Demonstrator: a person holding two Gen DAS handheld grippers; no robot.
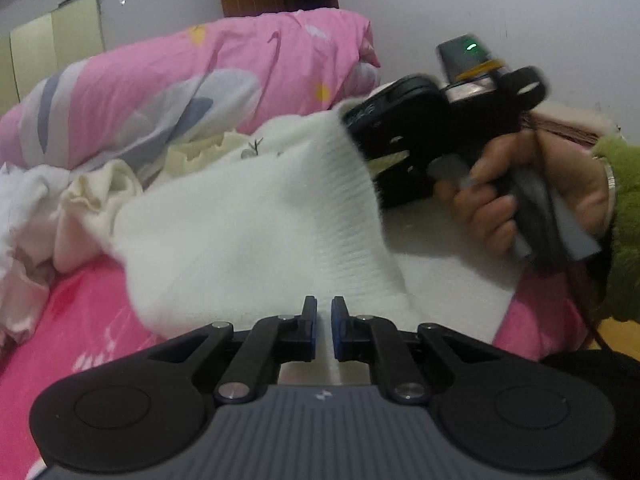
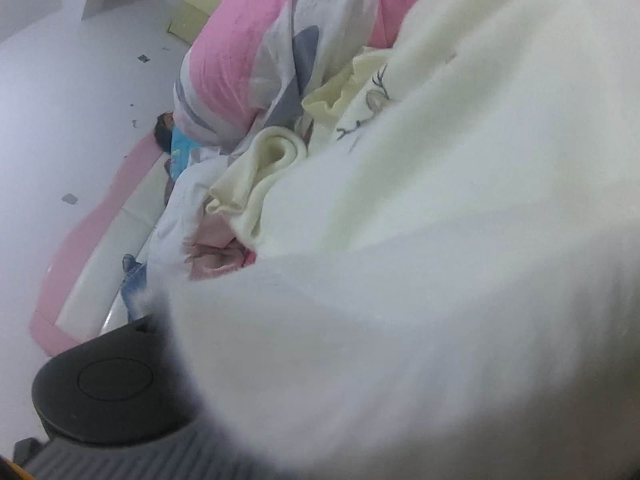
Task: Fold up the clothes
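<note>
Left gripper point(image 1: 324, 328) jaws pinching white sweater point(image 1: 248, 216) hem, right gripper point(image 1: 362, 136) lifting opposite edge

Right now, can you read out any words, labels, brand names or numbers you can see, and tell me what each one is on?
No readable words or numbers in either view.
Left gripper: a small pale logo mark on its grey body, no letters legible.
Right gripper: pale markings on its black head, too blurred to read.
White sweater: small grey embroidered motifs, pictures rather than text.
Pink quilt: printed shapes only.
</note>
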